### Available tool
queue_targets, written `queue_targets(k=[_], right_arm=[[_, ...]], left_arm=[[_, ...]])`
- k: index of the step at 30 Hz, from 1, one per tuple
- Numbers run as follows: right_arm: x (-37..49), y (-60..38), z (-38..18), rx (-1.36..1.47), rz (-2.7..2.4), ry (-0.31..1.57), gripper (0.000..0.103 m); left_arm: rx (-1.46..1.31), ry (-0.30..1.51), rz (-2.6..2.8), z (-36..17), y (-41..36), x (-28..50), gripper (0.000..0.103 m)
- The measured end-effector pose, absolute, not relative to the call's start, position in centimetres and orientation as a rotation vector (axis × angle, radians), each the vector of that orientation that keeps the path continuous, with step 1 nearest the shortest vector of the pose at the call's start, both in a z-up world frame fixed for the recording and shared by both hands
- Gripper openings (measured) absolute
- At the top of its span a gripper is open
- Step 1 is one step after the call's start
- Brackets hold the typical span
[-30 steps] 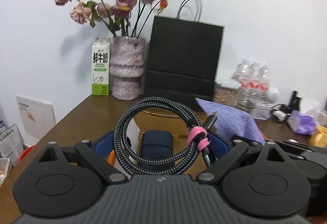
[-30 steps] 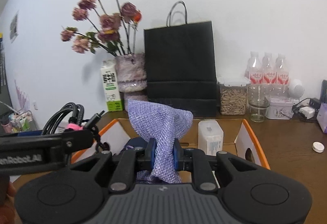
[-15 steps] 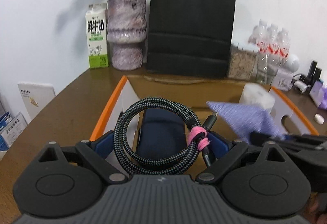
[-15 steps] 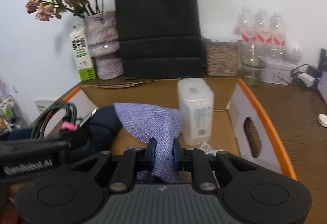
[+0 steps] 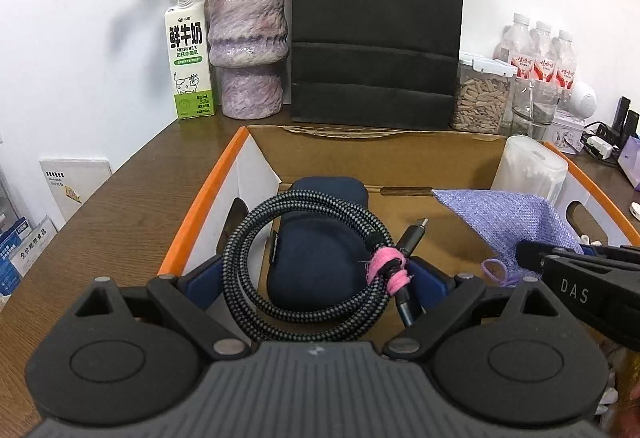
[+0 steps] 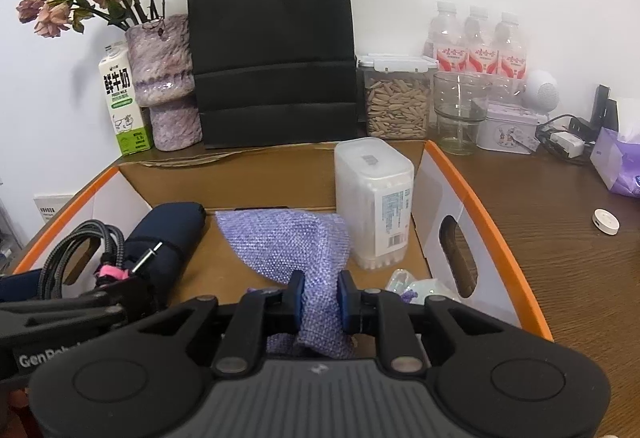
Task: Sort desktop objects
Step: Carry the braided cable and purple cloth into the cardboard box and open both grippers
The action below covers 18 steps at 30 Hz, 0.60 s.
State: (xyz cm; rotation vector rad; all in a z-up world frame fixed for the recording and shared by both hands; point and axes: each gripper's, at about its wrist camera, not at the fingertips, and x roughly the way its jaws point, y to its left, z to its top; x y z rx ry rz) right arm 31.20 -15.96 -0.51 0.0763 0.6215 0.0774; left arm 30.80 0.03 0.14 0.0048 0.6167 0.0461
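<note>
My left gripper (image 5: 316, 274) is shut on a coiled black braided cable (image 5: 256, 238) with a pink tie (image 5: 386, 270), held over the orange-edged cardboard box (image 5: 208, 194). Below it a dark blue pouch (image 5: 320, 254) lies in the box. My right gripper (image 6: 320, 298) is shut on a purple mesh bag (image 6: 288, 238), low inside the box (image 6: 488, 222), beside a white plastic container (image 6: 376, 206). The cable (image 6: 68, 250) and the left gripper show at the left of the right wrist view. The bag (image 5: 508, 222) shows at the right of the left wrist view.
Behind the box stand a milk carton (image 5: 190, 58), a purple vase (image 5: 248, 46), a black paper bag (image 5: 376, 26), a jar of seeds (image 6: 396, 98), a glass (image 6: 460, 110) and water bottles (image 6: 476, 46). A white disc (image 6: 606, 222) and a tissue pack (image 6: 620, 162) lie at the right.
Both grippers have moved forward and down over the box with the cable and the purple bag. The bag now hangs low inside the box.
</note>
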Motion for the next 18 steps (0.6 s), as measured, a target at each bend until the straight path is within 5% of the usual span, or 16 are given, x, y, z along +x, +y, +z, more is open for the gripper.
queue_targets(k=[2,15,18], right_arm=[[31.1,-15.9,-0.4,0.078,0.087,0.617,0.023],[27.7,-17.0,2.2,0.098,0.086,0.497,0.103],[26.7,-17.2,3.1,0.107,0.123,0.463,0.103]], left_arm=[[0.005,0.615,0.044,0.2,0.0,30.8,0.097],[-0.022,0.477,0.121,3.0,1.0,27.7,0.103],[-0.027,0.456,0.118,3.5,1.1,27.0,0.103]])
